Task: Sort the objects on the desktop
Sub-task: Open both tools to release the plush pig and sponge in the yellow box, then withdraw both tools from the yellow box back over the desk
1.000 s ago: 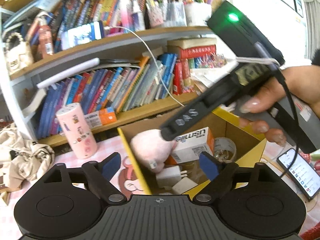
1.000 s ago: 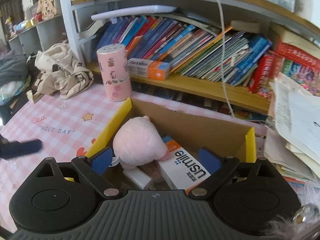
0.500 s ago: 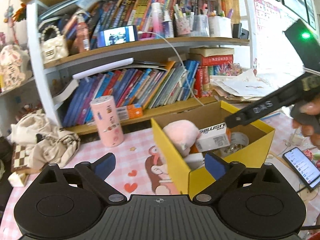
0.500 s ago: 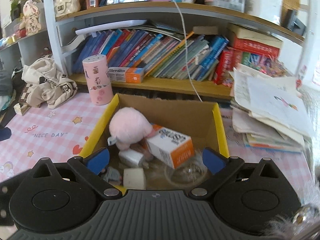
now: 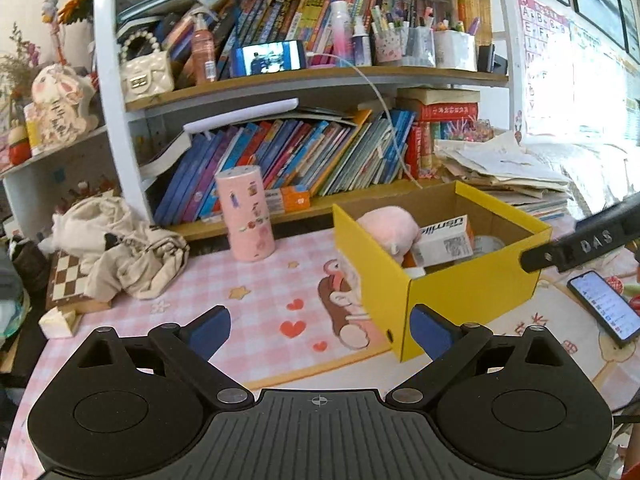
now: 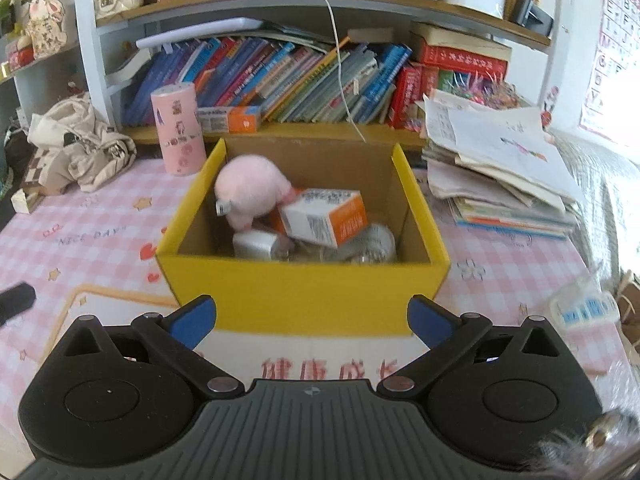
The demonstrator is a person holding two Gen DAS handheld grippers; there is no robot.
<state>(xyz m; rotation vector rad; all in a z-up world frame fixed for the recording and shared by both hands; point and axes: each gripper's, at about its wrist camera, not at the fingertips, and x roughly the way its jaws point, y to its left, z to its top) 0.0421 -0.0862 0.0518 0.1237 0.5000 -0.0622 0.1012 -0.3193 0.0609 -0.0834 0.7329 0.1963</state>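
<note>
A yellow cardboard box [image 6: 304, 296] stands on the pink checked table mat. It holds a pink plush toy [image 6: 252, 186], a white and orange carton [image 6: 324, 216], a white charger [image 6: 256, 244] and a clear roll [image 6: 368, 246]. My right gripper [image 6: 311, 320] hovers just in front of the box's near wall, its jaws opening with nothing between them. My left gripper [image 5: 320, 328] is open and empty over the mat, left of the box [image 5: 472, 296]. The plush [image 5: 390, 228] and carton [image 5: 444, 238] show over the rim. A black finger [image 5: 580, 244] of the right gripper reaches in at the right edge.
A pink cylinder [image 5: 245, 216] stands before the bookshelf. A crumpled beige cloth [image 5: 120, 248] lies at the left on a chequered board. A phone [image 5: 604, 308] lies right of the box. A paper stack [image 6: 500, 168] and a small packet [image 6: 584, 308] are at the right.
Both grippers have drawn back from above the box, so it now sits farther off and whole in view. Both pairs of jaws stand wider apart. The right gripper has slid toward the left view's right edge.
</note>
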